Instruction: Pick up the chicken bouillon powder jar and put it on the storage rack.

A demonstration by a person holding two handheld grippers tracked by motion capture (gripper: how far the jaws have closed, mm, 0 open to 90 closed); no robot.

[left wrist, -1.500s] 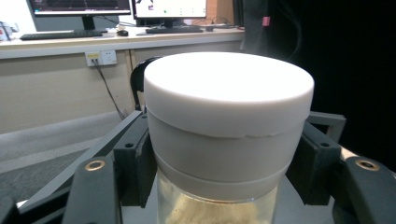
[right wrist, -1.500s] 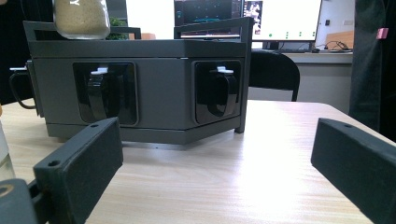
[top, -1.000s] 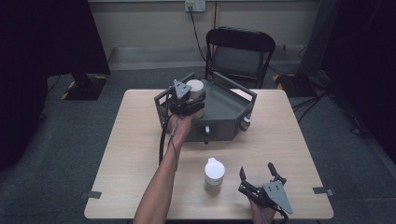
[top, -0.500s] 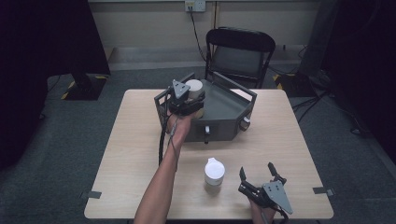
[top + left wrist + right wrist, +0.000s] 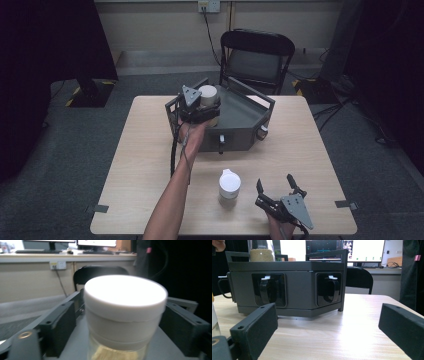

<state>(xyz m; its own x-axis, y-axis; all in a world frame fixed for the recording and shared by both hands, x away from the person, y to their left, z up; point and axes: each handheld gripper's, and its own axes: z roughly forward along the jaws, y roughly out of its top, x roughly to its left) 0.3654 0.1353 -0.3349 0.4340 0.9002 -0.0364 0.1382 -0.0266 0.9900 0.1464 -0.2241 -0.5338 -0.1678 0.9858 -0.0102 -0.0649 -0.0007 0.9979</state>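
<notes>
Left gripper view: jaws clasp a round, smooth white-lidded jar (image 5: 125, 315); right gripper (image 5: 277, 192) jaws spread

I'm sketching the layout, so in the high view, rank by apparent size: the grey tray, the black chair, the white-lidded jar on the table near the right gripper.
1. Grey tray and black chair: they look alike, and the chair stands farther off, so I won't rank them.
2. Jar: plainly smallest.

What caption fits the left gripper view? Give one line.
Jaws flank a white-lidded jar above the grey tray.
</notes>
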